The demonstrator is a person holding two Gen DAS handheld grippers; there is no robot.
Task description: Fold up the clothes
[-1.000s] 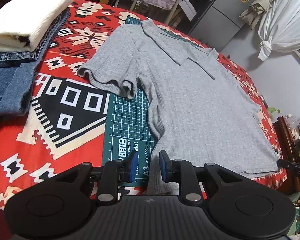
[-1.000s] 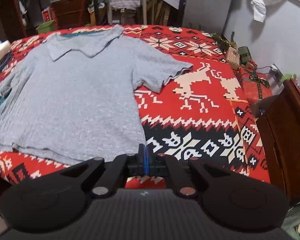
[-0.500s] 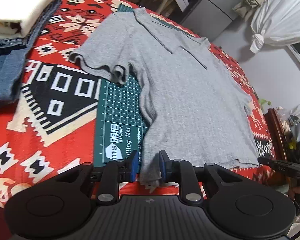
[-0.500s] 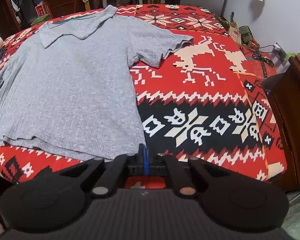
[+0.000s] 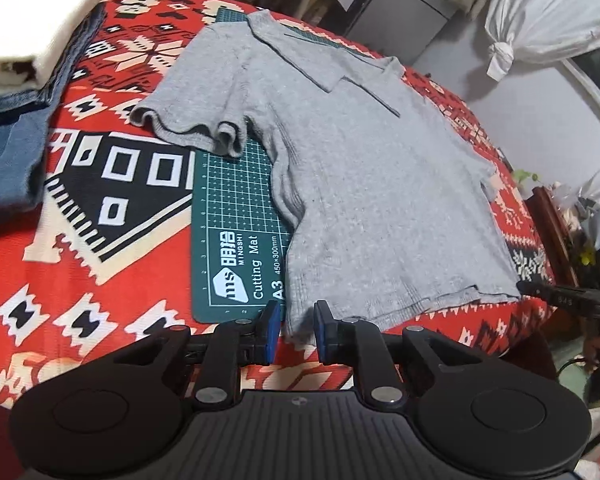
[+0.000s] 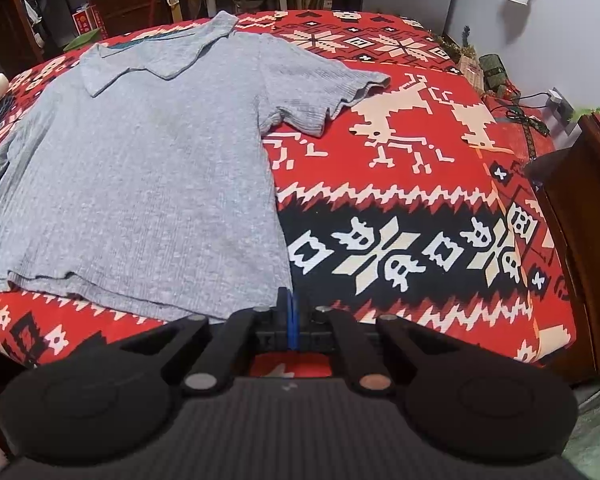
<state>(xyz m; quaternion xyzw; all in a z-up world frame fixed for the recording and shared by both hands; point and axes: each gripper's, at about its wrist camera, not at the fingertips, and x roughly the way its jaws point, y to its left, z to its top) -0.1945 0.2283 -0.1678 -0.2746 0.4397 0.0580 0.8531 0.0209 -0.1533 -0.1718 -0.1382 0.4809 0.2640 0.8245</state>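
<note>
A grey polo shirt (image 5: 364, 168) lies flat on a red patterned blanket (image 5: 100, 248), partly over a green cutting mat (image 5: 236, 232). Left gripper (image 5: 293, 330) gapes around its hem corner; right gripper (image 6: 288, 316) is pressed closed at the opposite corner, grip unclear

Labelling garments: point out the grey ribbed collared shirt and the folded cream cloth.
grey ribbed collared shirt (image 6: 140, 176), right wrist view, mid-body.
folded cream cloth (image 5: 40, 28), left wrist view, top face.

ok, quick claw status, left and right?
Left claw: open, bottom corner of the grey shirt between its fingers, not clamped.
Right claw: closed at the shirt's other bottom corner; whether it pinches fabric cannot be told.
</note>
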